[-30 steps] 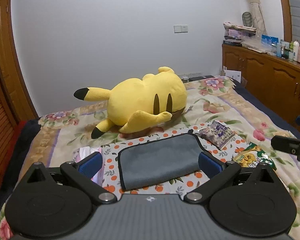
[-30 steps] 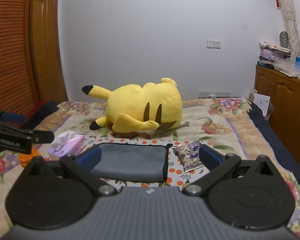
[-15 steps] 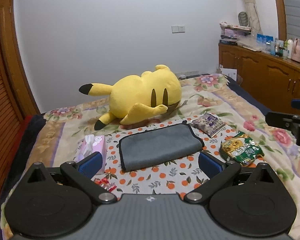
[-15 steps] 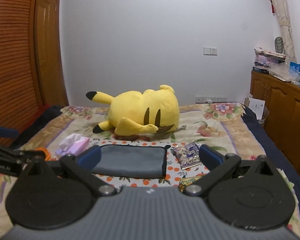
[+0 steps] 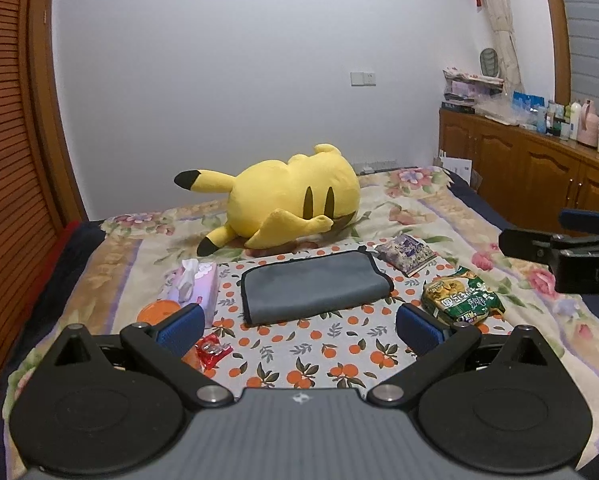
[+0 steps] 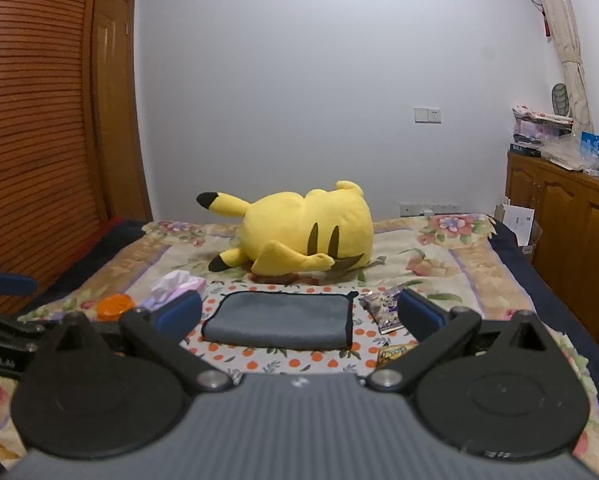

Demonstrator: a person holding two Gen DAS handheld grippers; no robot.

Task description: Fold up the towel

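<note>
Grey microfibre towel with black piping [image 5: 313, 286] lies folded on the orange-print cloth [image 5: 311, 350] on the bed, at 12 o'clock from the left hand-held gripper [image 5: 299, 326], which is spread wide and empty. Soft, light and limp, it is probably best pinched at corners.

Right wrist view: right hand-held gripper [image 6: 299, 314] likewise gapes empty; towel at 12 o'clock.

We see one gray towel [image 5: 313, 288] with dark stitched edging, already folded into a flat, wide rectangle. It lies on the orange-print cloth [image 5: 319, 344] spread over the bed, nothing touching it. In the left view its fold runs along the near and right side, stacked layers showing at the left edge. In the right view, the towel [image 6: 279, 318] looks slightly puffy, with a small corner tab at the far right corner.
</note>
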